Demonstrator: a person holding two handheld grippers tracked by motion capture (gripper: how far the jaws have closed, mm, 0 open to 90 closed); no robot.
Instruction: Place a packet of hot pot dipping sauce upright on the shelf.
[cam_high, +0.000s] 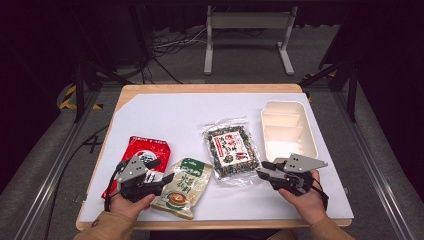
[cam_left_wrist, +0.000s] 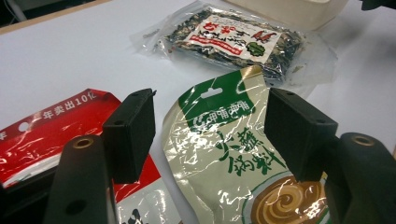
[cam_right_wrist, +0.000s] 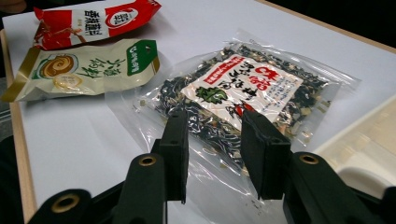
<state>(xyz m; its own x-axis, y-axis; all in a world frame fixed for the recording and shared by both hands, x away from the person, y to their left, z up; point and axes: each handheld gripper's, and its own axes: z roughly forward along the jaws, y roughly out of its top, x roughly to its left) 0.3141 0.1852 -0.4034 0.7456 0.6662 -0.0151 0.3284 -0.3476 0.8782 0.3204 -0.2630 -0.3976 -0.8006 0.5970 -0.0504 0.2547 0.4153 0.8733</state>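
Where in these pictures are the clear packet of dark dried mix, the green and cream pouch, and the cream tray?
Clear packet of dark dried mix (cam_high: 229, 146): high view, on its red and white label.
Green and cream pouch (cam_left_wrist: 224, 140): left gripper view, on its printed front.
Cream tray (cam_high: 310, 131): high view, on its right rim.

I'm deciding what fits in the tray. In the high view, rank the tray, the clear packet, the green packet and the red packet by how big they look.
1. White tray
2. Clear packet
3. Green packet and red packet: these look alike, and the left gripper hides part of the red one, so I won't rank them.
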